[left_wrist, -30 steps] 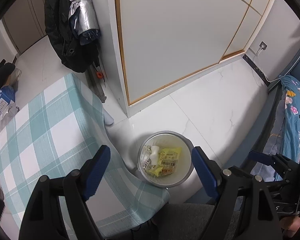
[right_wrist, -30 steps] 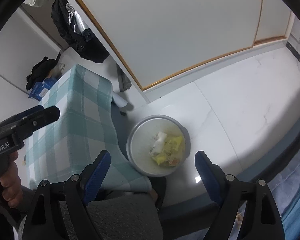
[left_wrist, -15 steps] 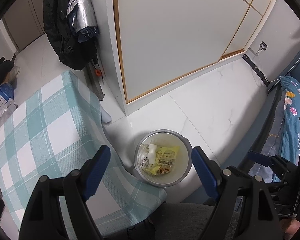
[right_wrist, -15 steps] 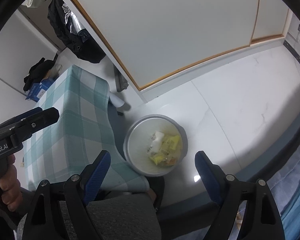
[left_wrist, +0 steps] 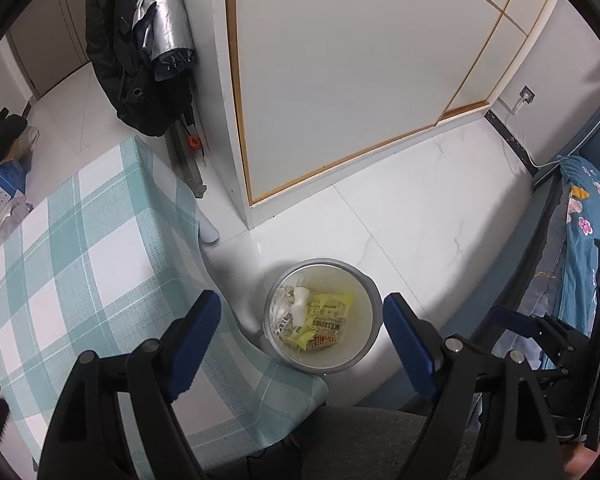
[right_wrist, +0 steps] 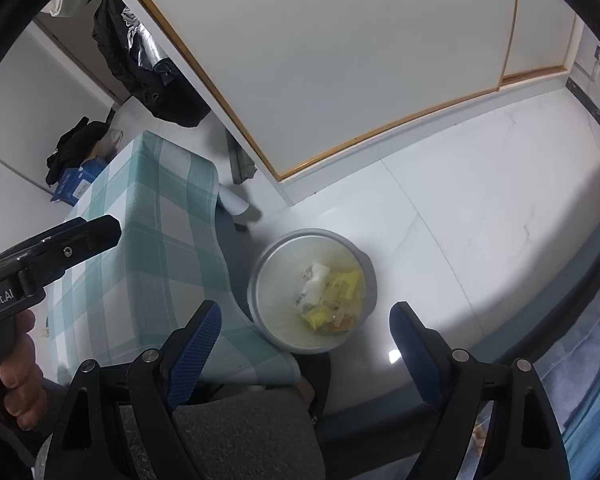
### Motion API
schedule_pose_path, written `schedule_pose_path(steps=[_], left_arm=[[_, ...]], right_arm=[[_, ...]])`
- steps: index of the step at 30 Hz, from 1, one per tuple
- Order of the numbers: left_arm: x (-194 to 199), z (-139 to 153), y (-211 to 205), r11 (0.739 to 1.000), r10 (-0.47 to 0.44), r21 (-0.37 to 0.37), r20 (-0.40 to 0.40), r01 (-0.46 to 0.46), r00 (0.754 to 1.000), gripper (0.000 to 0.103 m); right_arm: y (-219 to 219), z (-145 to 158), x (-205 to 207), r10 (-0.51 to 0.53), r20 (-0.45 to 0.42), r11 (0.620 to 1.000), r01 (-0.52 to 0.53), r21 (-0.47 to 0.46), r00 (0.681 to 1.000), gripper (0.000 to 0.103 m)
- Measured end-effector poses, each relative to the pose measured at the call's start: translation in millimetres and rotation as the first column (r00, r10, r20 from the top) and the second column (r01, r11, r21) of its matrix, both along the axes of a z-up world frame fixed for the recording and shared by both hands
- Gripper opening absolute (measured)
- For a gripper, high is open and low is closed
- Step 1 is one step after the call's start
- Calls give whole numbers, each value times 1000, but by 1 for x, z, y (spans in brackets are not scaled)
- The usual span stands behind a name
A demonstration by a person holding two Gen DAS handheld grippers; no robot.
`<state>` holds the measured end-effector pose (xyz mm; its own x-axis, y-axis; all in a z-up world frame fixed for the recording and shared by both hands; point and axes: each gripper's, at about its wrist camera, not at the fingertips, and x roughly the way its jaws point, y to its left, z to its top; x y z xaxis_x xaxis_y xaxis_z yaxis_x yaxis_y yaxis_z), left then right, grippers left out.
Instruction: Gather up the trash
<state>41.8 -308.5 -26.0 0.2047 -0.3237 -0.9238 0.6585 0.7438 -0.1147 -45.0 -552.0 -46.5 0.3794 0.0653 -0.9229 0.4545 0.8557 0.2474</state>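
A round grey bin (left_wrist: pixel 328 263) stands on the white floor beside the table's corner. It holds yellow snack wrappers (left_wrist: pixel 330 312) and a crumpled white piece (left_wrist: pixel 300 300). My left gripper (left_wrist: pixel 301 301) hovers high above it, blue pads wide apart and nothing between them. The right wrist view shows the same bin (right_wrist: pixel 312 234) with its wrappers (right_wrist: pixel 340 292) below my right gripper (right_wrist: pixel 305 312), which is also open and empty. A hand (right_wrist: pixel 16 368) holds the left gripper's body (right_wrist: pixel 60 244) at that view's left edge.
A table with a teal plaid cloth (left_wrist: pixel 80 248) fills the left. White wardrobe doors (left_wrist: pixel 340 80) rise behind the bin. A black coat and silver umbrella (left_wrist: pixel 152 40) hang at the back left. A blue floral bed (left_wrist: pixel 588 216) lies right. A grey-trousered knee (right_wrist: pixel 240 432) is below.
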Motion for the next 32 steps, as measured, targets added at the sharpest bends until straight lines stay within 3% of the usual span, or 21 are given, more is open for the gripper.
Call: schedule_pose_path(steps=[32], left_arm=[[-2, 2, 2, 999, 3, -46, 11, -2, 1000, 81]], right_arm=[[0, 0, 0, -3, -4, 1000, 3, 2, 1000, 86]])
